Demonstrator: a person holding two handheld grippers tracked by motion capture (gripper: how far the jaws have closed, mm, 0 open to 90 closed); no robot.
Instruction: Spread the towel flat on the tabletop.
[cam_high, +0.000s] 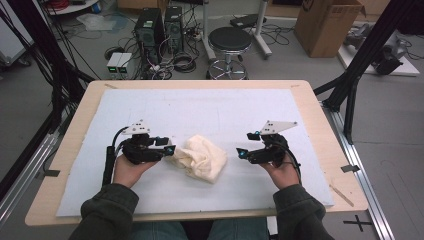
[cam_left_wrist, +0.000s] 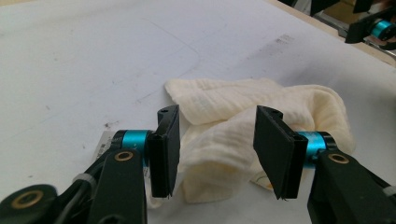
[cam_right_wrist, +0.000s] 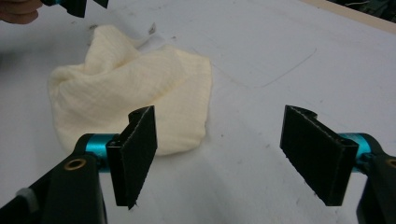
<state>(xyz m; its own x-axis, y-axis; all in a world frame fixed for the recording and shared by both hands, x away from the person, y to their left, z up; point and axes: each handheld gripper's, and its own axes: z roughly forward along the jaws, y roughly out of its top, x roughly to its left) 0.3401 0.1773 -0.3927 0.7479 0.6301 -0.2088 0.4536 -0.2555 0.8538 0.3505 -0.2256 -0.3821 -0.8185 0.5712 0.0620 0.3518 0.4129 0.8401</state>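
Note:
A crumpled cream cloth (cam_high: 202, 158) lies on the white mat (cam_high: 210, 110), between my two grippers. My left gripper (cam_high: 170, 148) is at the cloth's left edge. In the left gripper view a fold of the cloth (cam_left_wrist: 219, 140) lies between the spread jaws of the left gripper (cam_left_wrist: 217, 144), and the pads stand apart from each other. My right gripper (cam_high: 244, 144) hovers a little to the right of the cloth. In the right gripper view, my right gripper (cam_right_wrist: 219, 154) has wide jaws with bare mat between them, and the cloth (cam_right_wrist: 126, 88) lies beyond its left jaw.
The mat covers a wooden table (cam_high: 320, 125) with bare edges all round. Beyond the far edge, on the floor, stand a black stool (cam_high: 229, 42), two computer towers (cam_high: 159, 30) with cables, and a cardboard box (cam_high: 327, 25). Black frame posts (cam_high: 350, 80) rise at the right.

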